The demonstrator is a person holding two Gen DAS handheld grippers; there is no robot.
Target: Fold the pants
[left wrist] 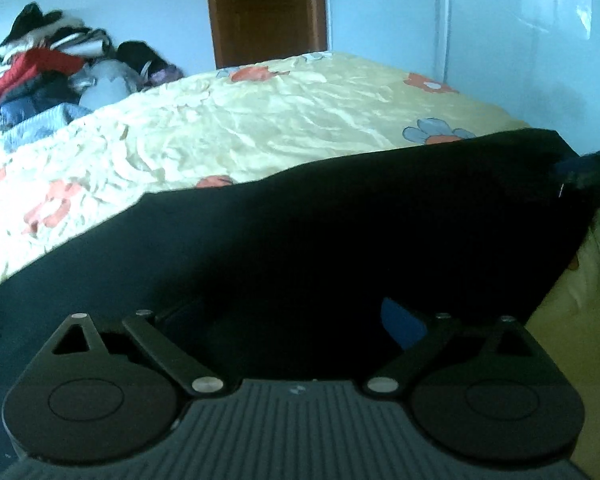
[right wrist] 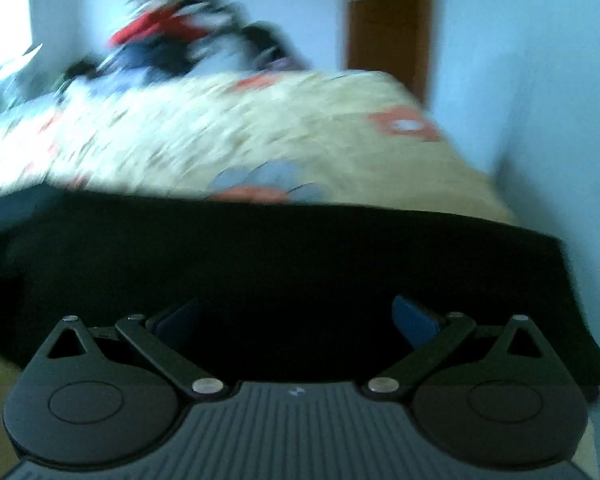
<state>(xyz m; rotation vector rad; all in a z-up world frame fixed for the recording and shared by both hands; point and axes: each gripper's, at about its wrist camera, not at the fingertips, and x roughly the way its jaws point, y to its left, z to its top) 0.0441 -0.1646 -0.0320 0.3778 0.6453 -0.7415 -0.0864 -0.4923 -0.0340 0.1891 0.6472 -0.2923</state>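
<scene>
1. The left gripper (left wrist: 296,320) has its jaws spread wide, with nothing clamped between them; only its right-hand blue pad (left wrist: 402,322) shows clearly, low over the cloth.
2. The black pants (left wrist: 300,240) lie flat on the bed (left wrist: 260,120), spread across the near part of its yellow floral sheet, right under both tools.
3. The right gripper (right wrist: 298,320) also stands wide open, both blue pads (right wrist: 414,320) apart above the dark fabric and gripping nothing; whether they touch the cloth I cannot tell.
4. The right wrist view is smeared with blur.
5. A pile of clothes (left wrist: 52,68) sits at the far left end of the bed, well apart from the pants.
6. A brown door (left wrist: 266,8) stands in the pale wall behind.
</scene>
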